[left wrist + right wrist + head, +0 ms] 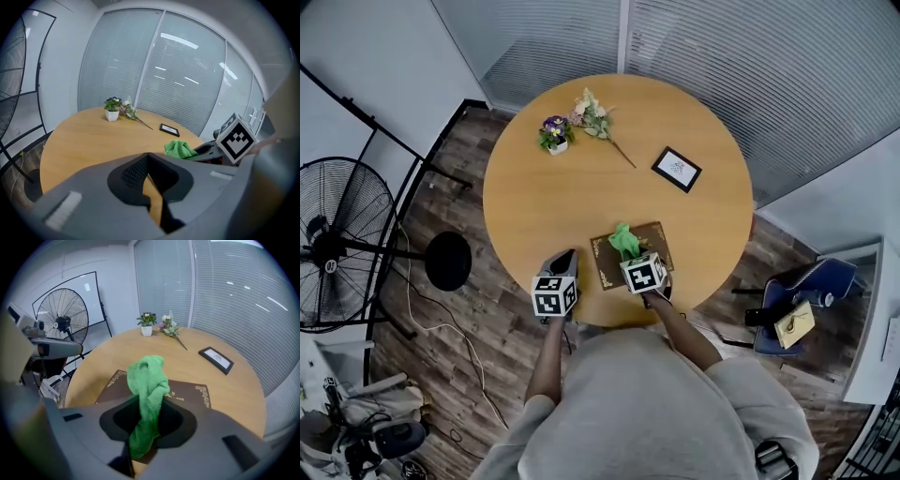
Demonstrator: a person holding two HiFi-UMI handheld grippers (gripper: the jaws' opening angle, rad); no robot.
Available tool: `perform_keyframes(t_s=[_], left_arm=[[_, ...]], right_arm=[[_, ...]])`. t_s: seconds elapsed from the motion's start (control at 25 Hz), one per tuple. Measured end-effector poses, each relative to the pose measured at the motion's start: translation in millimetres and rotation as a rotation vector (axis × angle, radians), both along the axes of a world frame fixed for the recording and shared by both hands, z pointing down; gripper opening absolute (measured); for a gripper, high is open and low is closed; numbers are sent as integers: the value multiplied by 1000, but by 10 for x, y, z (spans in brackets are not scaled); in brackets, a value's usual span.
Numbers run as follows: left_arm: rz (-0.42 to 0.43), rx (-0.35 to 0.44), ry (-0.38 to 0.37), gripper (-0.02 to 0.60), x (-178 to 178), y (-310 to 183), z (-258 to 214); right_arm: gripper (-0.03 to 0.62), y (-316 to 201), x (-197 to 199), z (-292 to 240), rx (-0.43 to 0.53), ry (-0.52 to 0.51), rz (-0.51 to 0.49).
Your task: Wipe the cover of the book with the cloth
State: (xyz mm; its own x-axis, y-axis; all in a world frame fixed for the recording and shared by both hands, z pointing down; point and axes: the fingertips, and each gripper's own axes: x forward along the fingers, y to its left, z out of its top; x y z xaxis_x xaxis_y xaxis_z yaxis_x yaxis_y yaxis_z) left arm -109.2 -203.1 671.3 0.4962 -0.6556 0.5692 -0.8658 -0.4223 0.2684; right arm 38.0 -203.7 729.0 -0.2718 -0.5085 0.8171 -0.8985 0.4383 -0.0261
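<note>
We see our right gripper [150, 403] pinching the green cloth [147, 376] over the brown book [187, 392] near the table [581, 192] edge, our left gripper [149, 161] pressed together, empty.

Office meeting room
Blind-covered glass partitions [787, 84]; round wooden table [572, 202]; pedestal fan [337, 246]; blue office chair [814, 279]; wood-plank floor [487, 314]
</note>
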Motion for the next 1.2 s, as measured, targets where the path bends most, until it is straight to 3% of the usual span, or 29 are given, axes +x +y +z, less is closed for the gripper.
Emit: perform_keyframes(t_s=[0.6,1.2], left_arm=[[24,-3,1,9,262,-74,17],[67,0,3,9,503,-139,13]], right_arm=[[98,-46,334,2,1,1,34],[98,-125,919,-1,5,43,120]])
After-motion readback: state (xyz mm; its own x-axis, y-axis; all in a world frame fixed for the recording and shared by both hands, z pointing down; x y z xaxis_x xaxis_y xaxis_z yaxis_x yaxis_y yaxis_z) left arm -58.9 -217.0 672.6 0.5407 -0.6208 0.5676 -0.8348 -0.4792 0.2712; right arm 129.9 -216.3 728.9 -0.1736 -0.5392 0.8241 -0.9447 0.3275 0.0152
